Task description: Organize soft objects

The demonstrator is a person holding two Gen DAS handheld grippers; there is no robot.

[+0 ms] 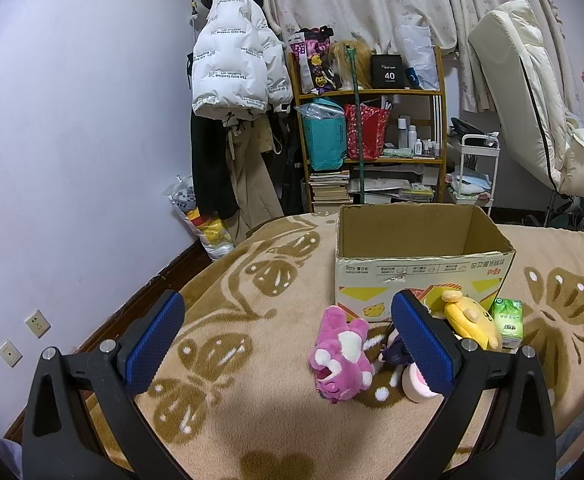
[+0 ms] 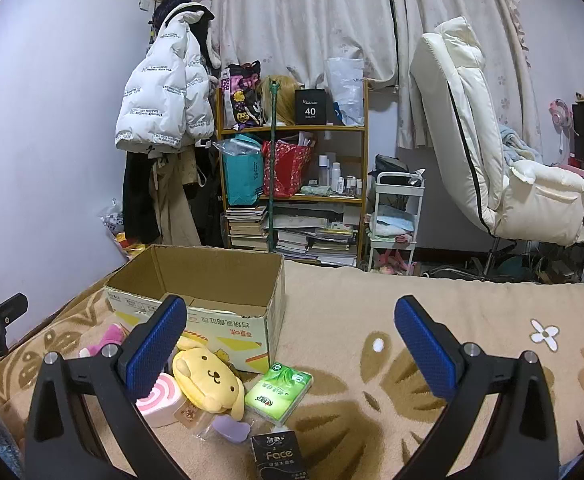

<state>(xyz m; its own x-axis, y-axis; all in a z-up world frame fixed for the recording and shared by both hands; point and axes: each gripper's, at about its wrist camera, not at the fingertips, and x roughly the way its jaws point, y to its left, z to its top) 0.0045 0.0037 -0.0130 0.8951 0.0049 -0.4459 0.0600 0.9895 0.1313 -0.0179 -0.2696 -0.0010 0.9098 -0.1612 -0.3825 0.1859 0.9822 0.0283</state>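
Both hand-held grippers, left (image 1: 287,320) and right (image 2: 291,324), gape wide beside the cardboard box (image 1: 420,272).

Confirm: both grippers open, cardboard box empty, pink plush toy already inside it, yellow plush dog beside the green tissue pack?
One error: the pink plush toy isn't in the open cardboard box; the left wrist view shows it lying on the beige patterned blanket in front of it. The rest holds: left gripper and right gripper open, yellow plush dog beside the green tissue pack.

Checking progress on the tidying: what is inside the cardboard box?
The cardboard box shows only bare inner walls; its floor is hidden behind the front wall. The toys lie outside, such as the pink plush.
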